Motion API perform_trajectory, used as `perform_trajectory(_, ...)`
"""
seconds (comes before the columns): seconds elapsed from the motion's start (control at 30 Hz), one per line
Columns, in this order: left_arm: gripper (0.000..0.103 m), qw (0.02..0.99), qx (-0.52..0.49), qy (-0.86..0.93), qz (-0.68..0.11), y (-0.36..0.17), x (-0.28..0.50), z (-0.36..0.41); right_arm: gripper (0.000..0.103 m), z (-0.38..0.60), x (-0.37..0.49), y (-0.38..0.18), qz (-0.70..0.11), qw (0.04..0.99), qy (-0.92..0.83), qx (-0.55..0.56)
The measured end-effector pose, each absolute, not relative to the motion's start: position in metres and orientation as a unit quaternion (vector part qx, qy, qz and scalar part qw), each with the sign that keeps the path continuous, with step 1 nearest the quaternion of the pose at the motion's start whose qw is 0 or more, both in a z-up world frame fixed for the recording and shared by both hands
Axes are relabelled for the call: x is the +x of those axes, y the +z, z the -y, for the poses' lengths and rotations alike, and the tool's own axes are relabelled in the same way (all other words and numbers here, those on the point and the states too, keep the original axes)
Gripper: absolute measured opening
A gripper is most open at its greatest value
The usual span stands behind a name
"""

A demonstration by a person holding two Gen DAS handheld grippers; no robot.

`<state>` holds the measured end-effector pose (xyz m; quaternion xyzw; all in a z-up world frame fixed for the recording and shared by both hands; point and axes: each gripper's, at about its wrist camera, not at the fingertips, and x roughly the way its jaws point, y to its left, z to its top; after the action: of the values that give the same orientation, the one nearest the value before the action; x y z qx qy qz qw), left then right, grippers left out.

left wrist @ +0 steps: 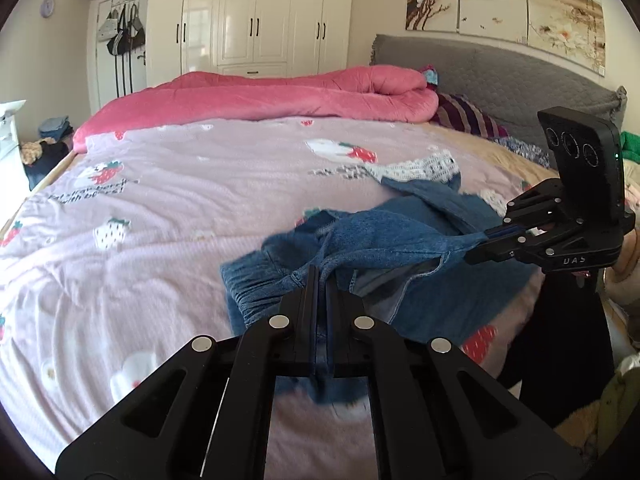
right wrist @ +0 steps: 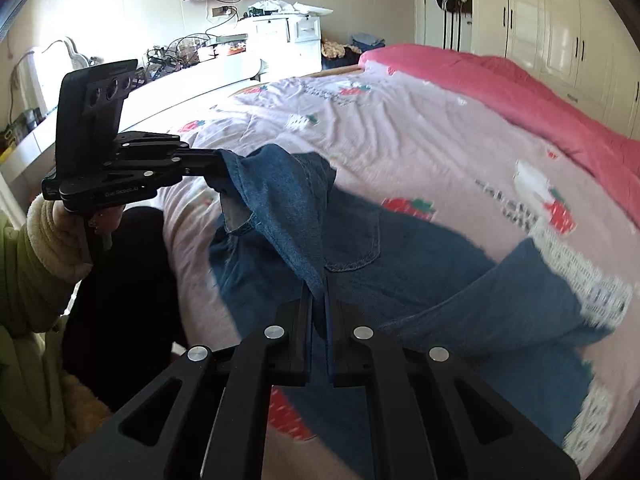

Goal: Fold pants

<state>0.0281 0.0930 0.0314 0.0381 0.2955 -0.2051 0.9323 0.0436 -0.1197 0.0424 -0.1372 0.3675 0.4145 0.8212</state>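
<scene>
1. I am looking over a bed (left wrist: pixel 160 208) covered by a pale pink quilt (right wrist: pixel 420 140) printed with strawberries.
2. Blue denim pants (left wrist: pixel 380 240) lie bunched near the bed's near edge, partly lifted off the quilt.
3. My left gripper (left wrist: pixel 321 276) has its jaws pressed together, pinching a fold of denim beside the gathered elastic waistband (left wrist: pixel 256 280).
4. My right gripper (right wrist: pixel 320 292) is likewise clamped on the fabric, with a peak of denim rising from between its fingers.
5. From the right wrist view the cloth stretches between the two grippers, above the rest of the garment.
6. One pant leg (right wrist: pixel 540 300) runs toward the bed's middle; its hem seems to carry white lace trim (right wrist: pixel 600 280), though blur makes that uncertain.
7. A rolled pink blanket (left wrist: pixel 280 96) lies along the bed's far edge.
</scene>
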Motion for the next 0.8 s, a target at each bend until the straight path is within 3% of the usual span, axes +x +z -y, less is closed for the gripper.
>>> perform_trajectory(0.33, 0.0, 0.915, 0.043, -0.185, -0.356, 0.0, 0.01, -0.089, 0.006, 0.107, 0.027, -0.014, -0.413, 0.809, 0.403, -0.114)
perform_trajectory(0.53, 0.002, 0.914, 0.036, -0.176, -0.364, 0.003, 0.006, -0.097, 0.008, 0.108, 0.026, -0.012, -0.405, 0.814, 0.405, -0.099)
perform_trajectory(0.6, 0.006, 0.916, 0.032, -0.172, -0.36, 0.009, 0.003, -0.101, 0.008, 0.108, 0.028, -0.01, -0.402, 0.814, 0.409, -0.092)
perform_trajectory(0.67, 0.021, 0.916, 0.029, -0.161, -0.366, 0.012, 0.003, -0.105, 0.008, 0.106, 0.028, -0.015, -0.409, 0.811, 0.406, -0.096)
perform_trajectory(0.8, 0.023, 0.917, 0.032, -0.15, -0.369, 0.019, -0.004, -0.109, 0.009, 0.104, 0.025, -0.021, -0.407, 0.814, 0.402, -0.099)
